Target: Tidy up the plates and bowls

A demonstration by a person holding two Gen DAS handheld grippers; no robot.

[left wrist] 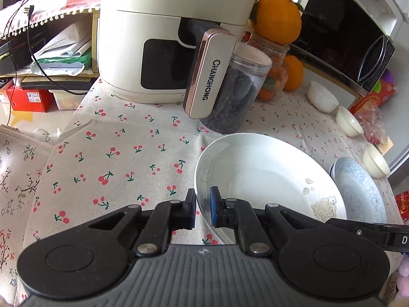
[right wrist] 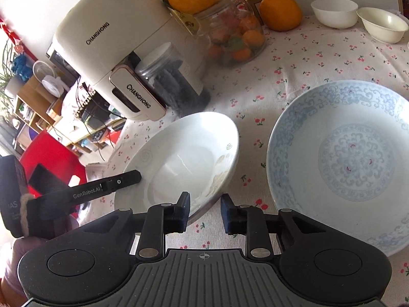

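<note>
A white deep plate point(left wrist: 268, 179) with a pale flower print sits tilted on the cherry-print tablecloth. My left gripper point(left wrist: 203, 200) is shut on its near left rim, one pad inside and one outside. In the right wrist view, the same white plate point(right wrist: 184, 158) has its near right rim between the jaws of my right gripper point(right wrist: 205, 206). The jaws stand apart and the right pad is clear of the rim. One left gripper finger point(right wrist: 127, 177) shows at the plate's left edge. A blue-patterned plate point(right wrist: 352, 163) lies flat to the right.
A cream air fryer point(left wrist: 153, 38) and a jar of dark contents point(left wrist: 237, 94) stand just behind the plate. A glass jar of sweets point(right wrist: 235, 38) and oranges point(right wrist: 280, 10) are further back. Three small white bowls point(left wrist: 322, 97) line the far right, in front of a microwave point(left wrist: 345, 33).
</note>
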